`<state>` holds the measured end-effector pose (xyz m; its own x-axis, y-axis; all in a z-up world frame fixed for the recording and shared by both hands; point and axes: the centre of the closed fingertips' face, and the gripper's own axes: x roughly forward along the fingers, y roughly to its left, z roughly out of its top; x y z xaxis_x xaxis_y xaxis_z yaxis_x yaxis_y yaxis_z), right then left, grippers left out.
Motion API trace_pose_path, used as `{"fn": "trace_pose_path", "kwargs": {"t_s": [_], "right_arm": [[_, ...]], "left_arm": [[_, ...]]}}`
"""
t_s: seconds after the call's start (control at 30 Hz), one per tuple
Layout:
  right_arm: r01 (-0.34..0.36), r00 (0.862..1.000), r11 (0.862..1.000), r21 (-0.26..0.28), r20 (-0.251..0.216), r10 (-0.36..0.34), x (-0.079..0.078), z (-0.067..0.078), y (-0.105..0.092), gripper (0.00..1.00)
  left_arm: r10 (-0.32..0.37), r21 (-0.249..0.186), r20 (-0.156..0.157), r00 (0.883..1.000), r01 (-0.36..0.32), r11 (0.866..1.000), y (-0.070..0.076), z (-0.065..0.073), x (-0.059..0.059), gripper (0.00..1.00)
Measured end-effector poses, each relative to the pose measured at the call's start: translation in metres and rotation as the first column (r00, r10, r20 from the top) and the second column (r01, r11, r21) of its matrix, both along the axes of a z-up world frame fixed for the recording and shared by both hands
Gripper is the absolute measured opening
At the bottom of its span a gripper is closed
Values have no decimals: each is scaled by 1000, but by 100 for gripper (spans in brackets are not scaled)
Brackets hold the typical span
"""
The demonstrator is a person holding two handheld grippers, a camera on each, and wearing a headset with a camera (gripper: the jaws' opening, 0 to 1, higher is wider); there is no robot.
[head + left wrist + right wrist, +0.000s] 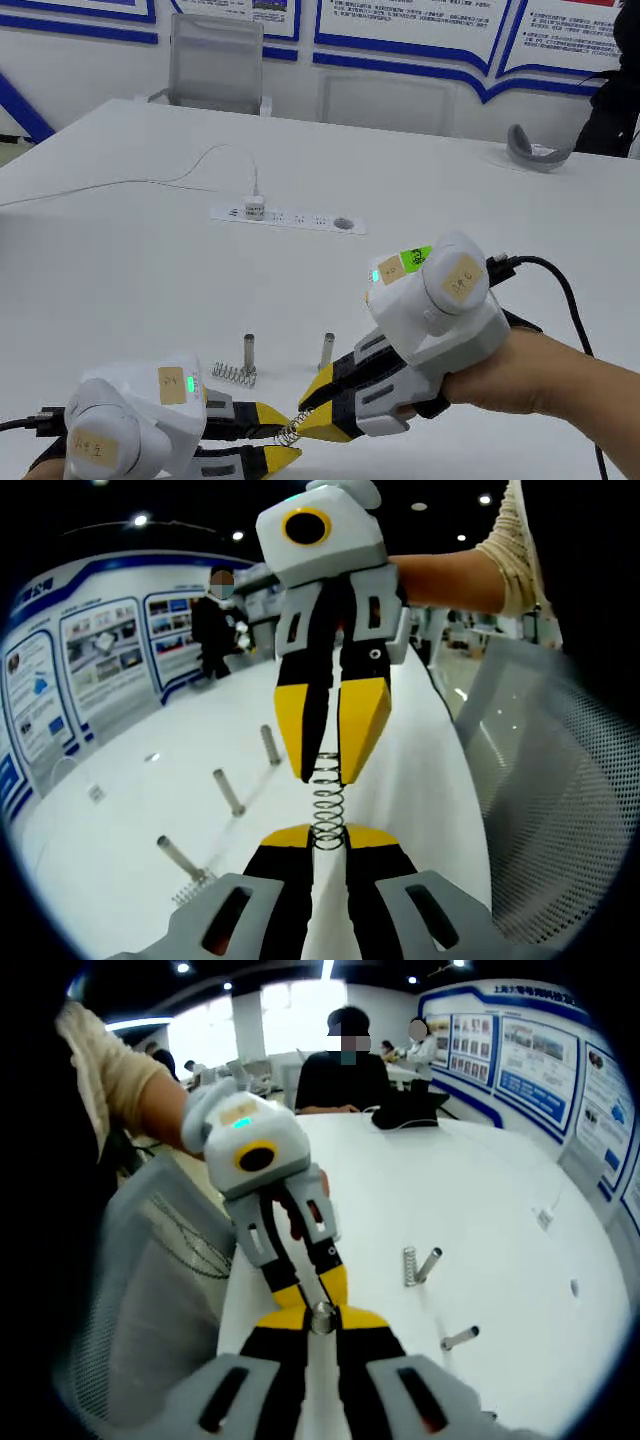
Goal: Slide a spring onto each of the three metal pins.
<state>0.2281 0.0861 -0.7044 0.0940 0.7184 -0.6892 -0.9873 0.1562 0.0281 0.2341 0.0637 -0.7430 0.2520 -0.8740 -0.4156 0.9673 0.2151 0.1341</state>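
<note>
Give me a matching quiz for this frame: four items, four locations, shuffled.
Items
1. held spring
2. loose spring
3. power strip
4. chair

Locations
A. at the far edge of the table
B. lying on the table beside a pin
C. gripped at both ends by yellow jaws
D. mid-table, with a white plug in it

Pairs: 1-C, 2-B, 3-D, 4-A

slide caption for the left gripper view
One spring clamped at either end by the left gripper and right gripper over the table, beside three bare metal pins and a spare spring.
</note>
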Motion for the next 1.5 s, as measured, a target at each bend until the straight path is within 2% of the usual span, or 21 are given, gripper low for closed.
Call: {"fn": "trace_pose_path", "kwargs": {"t_s": [0.17,0.43,0.63,1.07,1.17,1.37,1.5], "right_arm": [[-1,1000,1000,30,15,0,1,4,8,11],[6,999,998,63,37,-8,4,8,15,12],[20,999,997,72,44,-23,6,7,13,14],[55,997,994,98,53,-60,10,7,11,12],[65,997,993,99,45,-70,11,7,11,12],[79,995,991,104,54,-85,16,10,10,11],[86,994,991,106,58,-92,18,12,8,11]], "left_arm": [[7,-16,-18,1000,-7,1000,-3,2,-1,11],[35,-65,-73,997,-40,997,-2,5,4,11],[48,-83,-87,995,-56,995,-3,6,5,11],[56,-102,-117,992,-68,993,-3,8,7,11],[57,-103,-112,992,-69,992,-2,8,7,11],[73,-102,-85,994,-82,991,-1,10,12,12],[87,-93,-88,992,-95,991,2,8,13,18]]}}
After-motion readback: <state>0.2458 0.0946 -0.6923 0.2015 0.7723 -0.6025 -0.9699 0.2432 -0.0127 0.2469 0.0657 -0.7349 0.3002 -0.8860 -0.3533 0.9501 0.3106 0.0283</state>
